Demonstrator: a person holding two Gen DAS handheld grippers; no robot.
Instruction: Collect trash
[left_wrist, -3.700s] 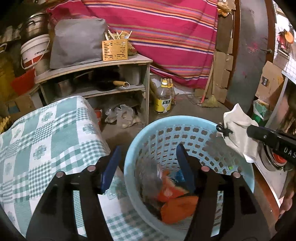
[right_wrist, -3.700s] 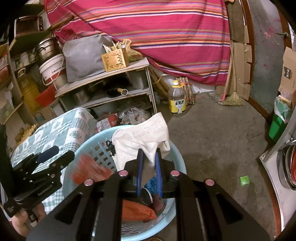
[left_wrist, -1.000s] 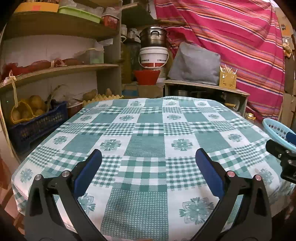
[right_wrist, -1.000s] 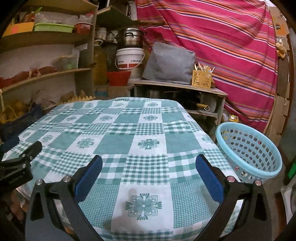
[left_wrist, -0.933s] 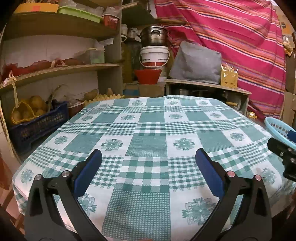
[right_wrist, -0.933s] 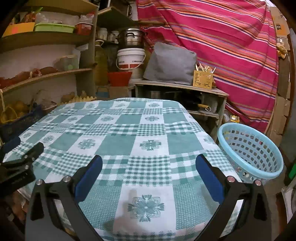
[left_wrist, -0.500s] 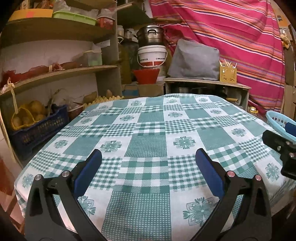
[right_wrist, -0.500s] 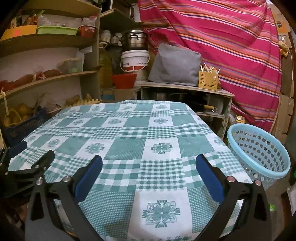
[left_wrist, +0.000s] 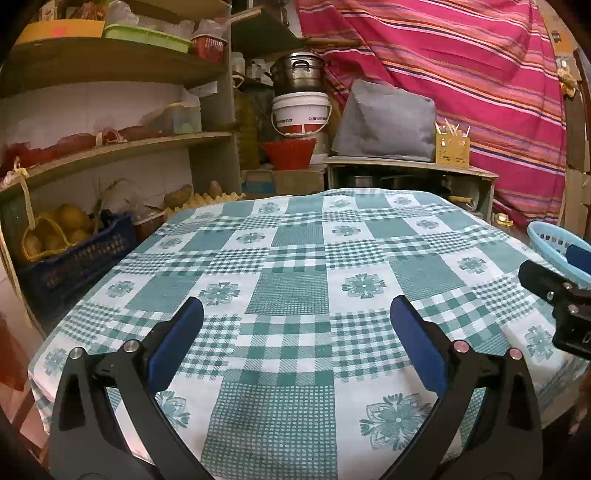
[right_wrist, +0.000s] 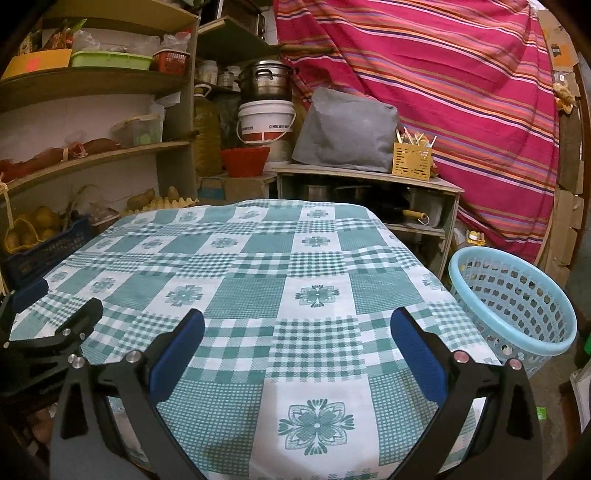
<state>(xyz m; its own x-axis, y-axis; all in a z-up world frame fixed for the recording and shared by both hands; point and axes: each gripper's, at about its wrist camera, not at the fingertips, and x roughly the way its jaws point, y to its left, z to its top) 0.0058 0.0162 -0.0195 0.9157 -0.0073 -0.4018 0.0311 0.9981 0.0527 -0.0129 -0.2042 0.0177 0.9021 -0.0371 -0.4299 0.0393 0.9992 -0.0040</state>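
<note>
Bucket (right_wrist: 266, 125) label unreadable, both claws spread wide

A cluttered household storeroom that doubled as a kitchen pantry.

Ahead of the claws stood a table under a green-and-white checked cloth (right_wrist: 258, 266). Beyond it to the left, wooden wall shelves (left_wrist: 110, 151) held plastic tubs and a dark blue crate of potatoes (left_wrist: 70, 251). Straight beyond the table, a lidded steel cooking pot (right_wrist: 264, 83) sat on a white plastic bucket (right_wrist: 266, 125), with a large yellow oil jug (right_wrist: 207, 136) to its left and a red basket (right_wrist: 244, 160) below. To the right beyond the table, a low wooden cabinet (right_wrist: 369, 192) carried a yellow utensil holder (right_wrist: 412, 160); a pink striped cloth (right_wrist: 443, 74) hung behind it.
</note>
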